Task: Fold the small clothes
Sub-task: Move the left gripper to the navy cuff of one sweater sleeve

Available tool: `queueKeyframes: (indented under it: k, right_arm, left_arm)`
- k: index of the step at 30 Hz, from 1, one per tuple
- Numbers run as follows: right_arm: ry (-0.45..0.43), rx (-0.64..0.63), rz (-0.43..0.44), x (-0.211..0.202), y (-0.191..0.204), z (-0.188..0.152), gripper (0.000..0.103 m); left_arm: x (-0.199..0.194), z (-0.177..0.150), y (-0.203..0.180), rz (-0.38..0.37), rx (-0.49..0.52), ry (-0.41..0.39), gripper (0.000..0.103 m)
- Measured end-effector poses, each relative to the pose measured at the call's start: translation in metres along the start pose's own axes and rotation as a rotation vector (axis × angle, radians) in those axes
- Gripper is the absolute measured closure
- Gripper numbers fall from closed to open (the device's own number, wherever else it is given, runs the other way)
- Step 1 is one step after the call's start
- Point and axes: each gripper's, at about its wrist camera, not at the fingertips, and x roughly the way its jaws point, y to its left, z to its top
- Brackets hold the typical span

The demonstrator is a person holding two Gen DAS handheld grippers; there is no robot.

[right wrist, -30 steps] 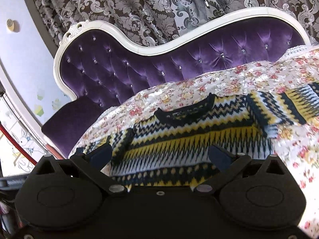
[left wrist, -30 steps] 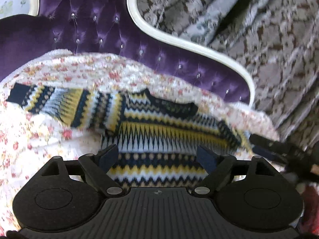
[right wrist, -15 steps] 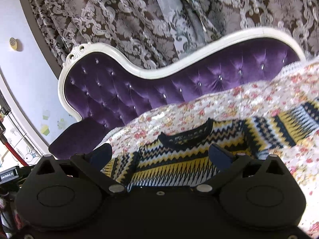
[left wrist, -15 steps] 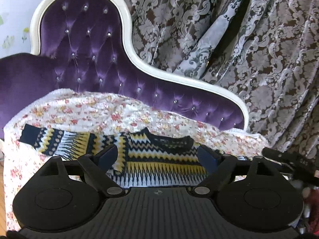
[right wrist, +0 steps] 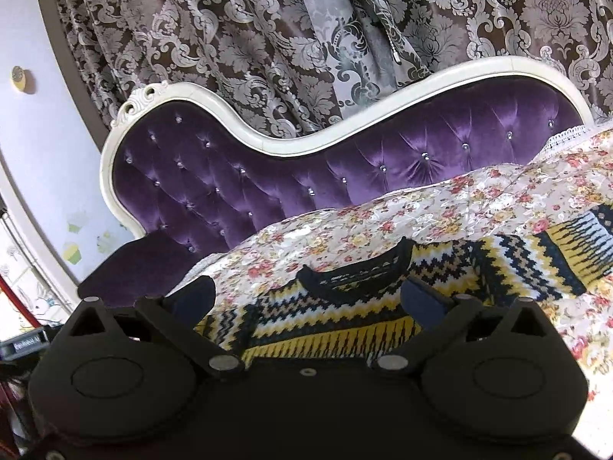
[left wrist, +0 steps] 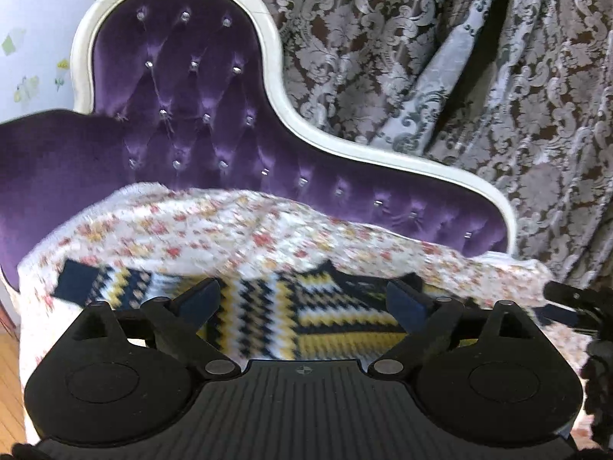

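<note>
1. Since the earlier frames both grippers have been drawn back and tilted up, so less of the sweater (right wrist: 345, 318) is seen.
2. One sweater lies flat on the floral cover (right wrist: 383, 226) (spread for folding), sleeves out.
3. Two grippers: left gripper (left wrist: 306, 301) has just been opening, nothing between; right gripper (right wrist: 308, 299) is held wide, empty.

Two low wrist views, both facing the sweater (left wrist: 306, 306) (right wrist: 345, 306).

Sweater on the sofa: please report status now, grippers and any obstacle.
Left gripper and right gripper: jaws open, empty; left just widened. Sweater flat on floral cover, one sleeve out, unfolded. Nothing in the way.
</note>
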Motion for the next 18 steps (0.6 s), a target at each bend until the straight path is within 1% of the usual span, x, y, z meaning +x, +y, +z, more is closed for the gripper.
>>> queueKeyframes:
  k: [3, 7, 8, 10, 11, 14, 18]
  right_arm:
    - [-0.006, -0.031, 0.002, 0.012, -0.006, -0.006, 0.0]
    - [-0.033, -0.006, 0.016, 0.027, -0.025, -0.025, 0.0]
    - [-0.03, 0.007, 0.01, 0.032, -0.031, -0.031, 0.0]
    - [0.056, 0.026, -0.036, 0.042, -0.039, -0.038, 0.0]
    - [0.07, 0.024, -0.034, 0.042, -0.041, -0.038, 0.0]
    - [0.055, 0.011, -0.041, 0.038, -0.04, -0.037, 0.0]
    - [0.046, -0.002, -0.012, 0.033, -0.035, -0.035, 0.0]
  left_arm:
    - [0.012, 0.005, 0.017, 0.036, -0.011, 0.001, 0.009]
    - [0.034, 0.003, 0.046, 0.029, -0.072, 0.048, 0.008]
    - [0.04, 0.002, 0.054, 0.029, -0.089, 0.068, 0.008]
    - [0.05, -0.002, 0.068, 0.043, -0.113, 0.093, 0.008]
    - [0.054, -0.004, 0.075, 0.052, -0.118, 0.099, 0.008]
    - [0.069, -0.013, 0.095, 0.095, -0.138, 0.128, 0.008]
    - [0.088, -0.027, 0.119, 0.133, -0.189, 0.171, 0.008]
